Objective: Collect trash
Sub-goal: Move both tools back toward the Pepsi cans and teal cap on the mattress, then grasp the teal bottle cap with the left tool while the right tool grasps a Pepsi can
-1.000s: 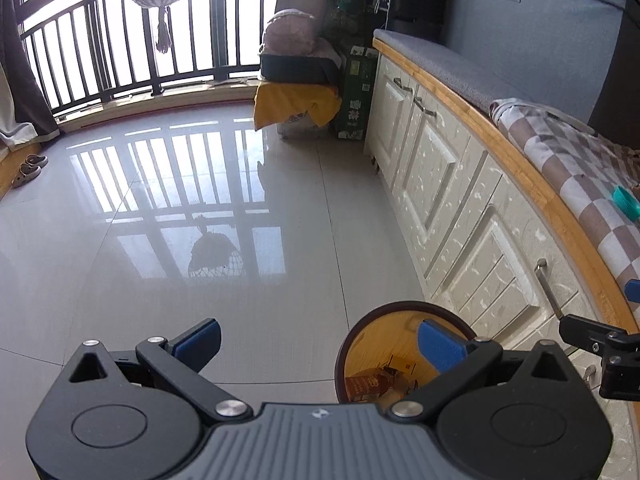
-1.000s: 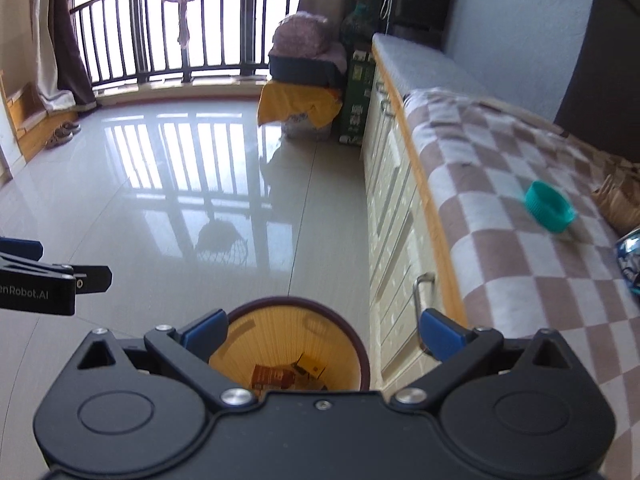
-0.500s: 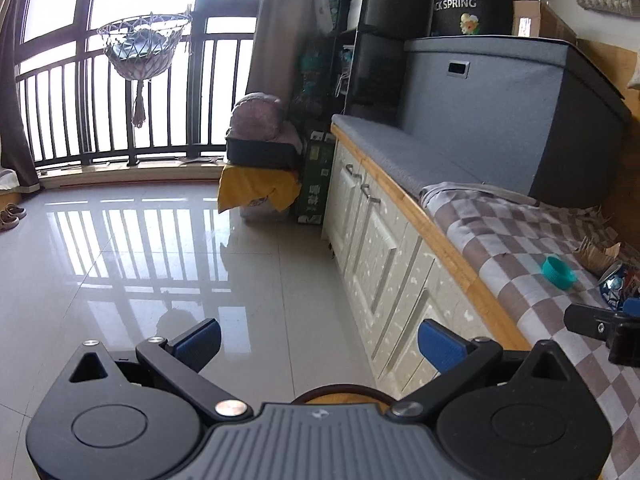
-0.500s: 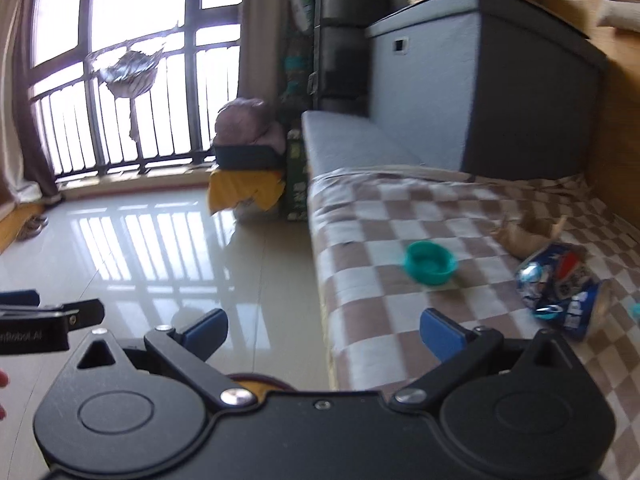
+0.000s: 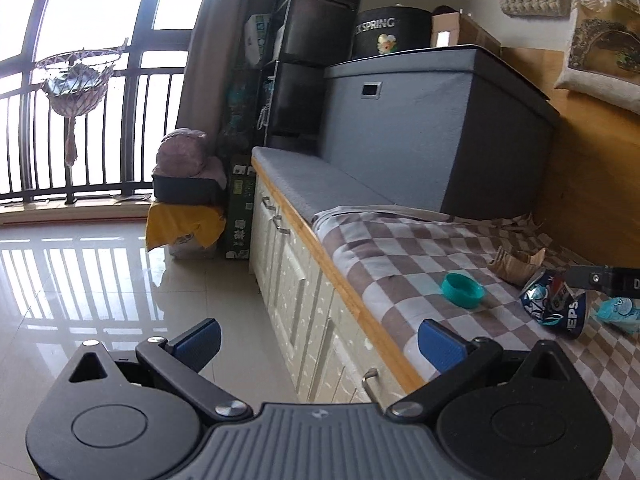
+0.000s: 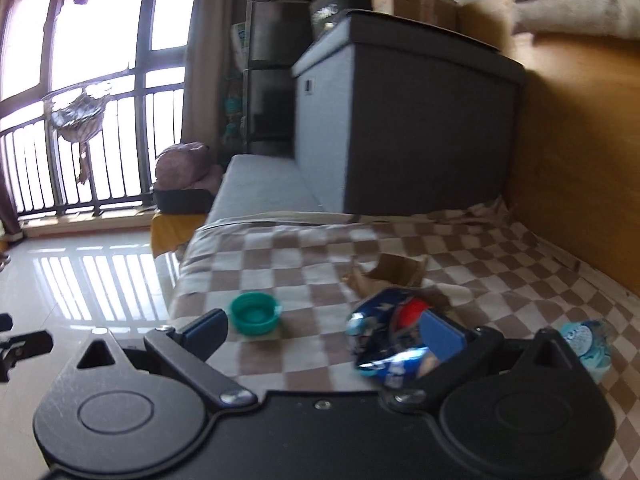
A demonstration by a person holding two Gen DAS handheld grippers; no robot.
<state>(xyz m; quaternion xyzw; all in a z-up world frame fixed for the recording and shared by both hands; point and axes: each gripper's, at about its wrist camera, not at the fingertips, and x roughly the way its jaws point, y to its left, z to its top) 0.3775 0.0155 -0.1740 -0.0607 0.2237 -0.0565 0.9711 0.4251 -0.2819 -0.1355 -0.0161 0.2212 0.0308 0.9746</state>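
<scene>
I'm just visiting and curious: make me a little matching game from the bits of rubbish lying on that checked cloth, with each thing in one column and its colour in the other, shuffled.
Things:
1. bottle cap
2. crushed can
3. torn cardboard
4. crumpled wrapper

Colours:
A. brown
B. pale blue
C. teal green
D. dark blue with red

Pairs: 1-C, 2-D, 3-A, 4-B

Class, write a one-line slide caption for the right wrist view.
Open right tool nears a crushed can and teal cap on the checked cloth.
</scene>
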